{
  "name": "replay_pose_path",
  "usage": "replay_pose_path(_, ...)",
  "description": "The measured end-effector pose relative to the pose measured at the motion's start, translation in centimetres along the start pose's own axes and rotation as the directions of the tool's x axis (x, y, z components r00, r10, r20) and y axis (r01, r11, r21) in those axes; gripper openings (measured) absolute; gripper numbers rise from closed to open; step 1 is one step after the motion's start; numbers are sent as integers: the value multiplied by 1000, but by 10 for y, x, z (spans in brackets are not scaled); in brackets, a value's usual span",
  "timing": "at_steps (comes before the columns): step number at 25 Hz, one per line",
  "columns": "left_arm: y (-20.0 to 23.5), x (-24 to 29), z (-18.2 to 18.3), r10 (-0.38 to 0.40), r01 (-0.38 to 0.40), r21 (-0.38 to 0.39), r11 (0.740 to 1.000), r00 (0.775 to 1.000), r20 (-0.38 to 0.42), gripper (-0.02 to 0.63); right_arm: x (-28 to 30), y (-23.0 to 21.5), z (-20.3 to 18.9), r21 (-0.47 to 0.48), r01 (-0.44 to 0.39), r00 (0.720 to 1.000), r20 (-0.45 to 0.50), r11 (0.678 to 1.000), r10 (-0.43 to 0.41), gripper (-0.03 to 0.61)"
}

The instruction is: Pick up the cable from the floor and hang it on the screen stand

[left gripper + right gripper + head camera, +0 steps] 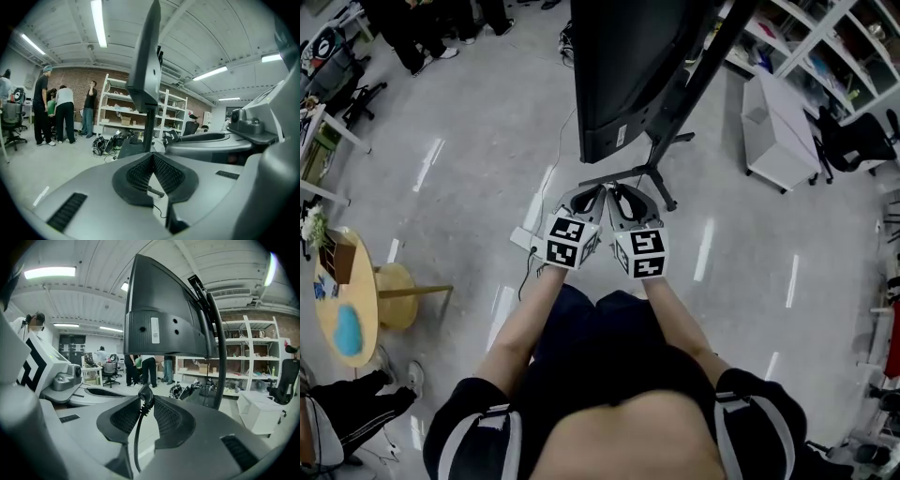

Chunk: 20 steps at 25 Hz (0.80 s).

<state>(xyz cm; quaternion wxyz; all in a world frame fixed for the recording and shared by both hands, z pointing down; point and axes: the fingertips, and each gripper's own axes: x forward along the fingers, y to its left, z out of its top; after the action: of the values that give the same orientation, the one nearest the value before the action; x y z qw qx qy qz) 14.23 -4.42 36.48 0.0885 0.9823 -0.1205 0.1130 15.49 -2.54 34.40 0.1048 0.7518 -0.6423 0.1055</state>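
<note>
Both hand-held grippers are held side by side at waist height, pointing level at the screen stand. The right hand-held gripper (146, 398) is closed on the cable (137, 437). Its ribbed black pads pinch the moulded plug and strain relief at the very tip, and the round black cord hangs down between the jaws. The left hand-held gripper (152, 157) has its jaw tips drawn together. A short dark stub and a thin wire, another part of the cable as far as can be told, lie in the narrow gap just behind the tips. So the cable is off the floor, in the grippers, near the stand but not on it. Each of the two grippers has a smooth grey plastic body and carries one marker cube, the left cube (572, 242) and the right cube (642, 253), both in black and white squares.

The screen (628, 66) is one flat panel with a matt black back, carried on a slanted dark pole of the screen stand (696, 80). The stand's splayed legs reach toward the gripper tips.

The floor (469, 141) is glossy grey concrete. On the left are a round wooden surface (364, 298) and one wooden stool (398, 295). On the right are a white cabinet (778, 131), white shelving (825, 37) and a black office chair (853, 141). Several people (56, 112) stand far off by the brick wall.
</note>
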Motion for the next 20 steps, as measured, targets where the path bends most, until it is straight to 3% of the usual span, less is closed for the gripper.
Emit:
replay_pose_path(12, -85, 52, 1, -16, 16, -16, 1000, 1000, 4, 6, -56, -83, -15, 7, 15, 1000, 18, 1000, -15, 104)
replay_pose_path(20, -121, 84, 2, -1, 1, -18, 1000, 1000, 6, 6, -76, -127, -17, -17, -27, 999, 39, 1000, 27, 104)
